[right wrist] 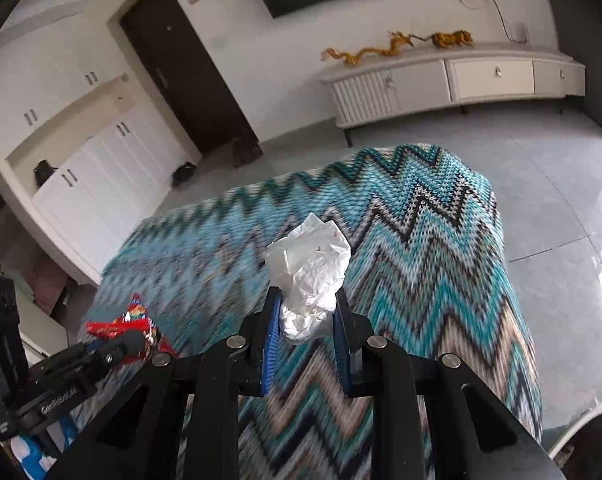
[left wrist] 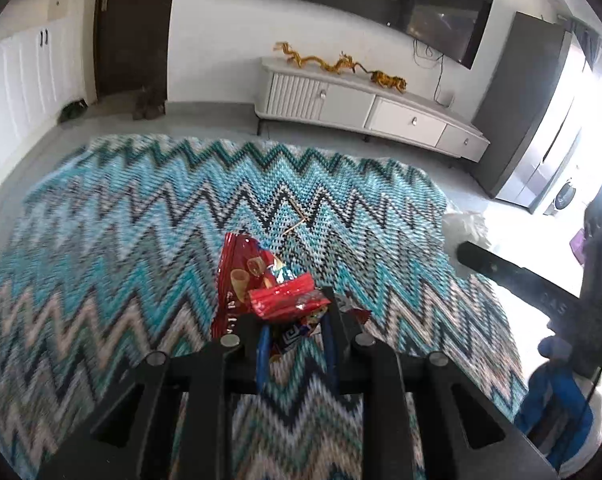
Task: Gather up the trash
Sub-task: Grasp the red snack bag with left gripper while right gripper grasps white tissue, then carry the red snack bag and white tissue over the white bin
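Zigzag blanket (left wrist: 149, 240), teal and grey, covers my work surface in a living room; motion blur over much of it. I have red wrappers (left wrist: 261, 288) clamped in the left gripper (left wrist: 297, 316), blue pads pinched tight on the crinkled foil, bundle sticking out toward 12 o'clock from the jaws. My right gripper (right wrist: 307, 316) is clenched on a crumpled white tissue (right wrist: 309, 264), which bulges above the fingertips. In the right wrist view the left gripper and its wrappers sit at 9 o'clock, well apart from the tissue. Two thin sticks (left wrist: 299, 216) lie on the blanket at 12 o'clock beyond the wrappers. TV cabinet (left wrist: 365, 112) stands against the far wall, gold dragon (left wrist: 321, 60) on top.
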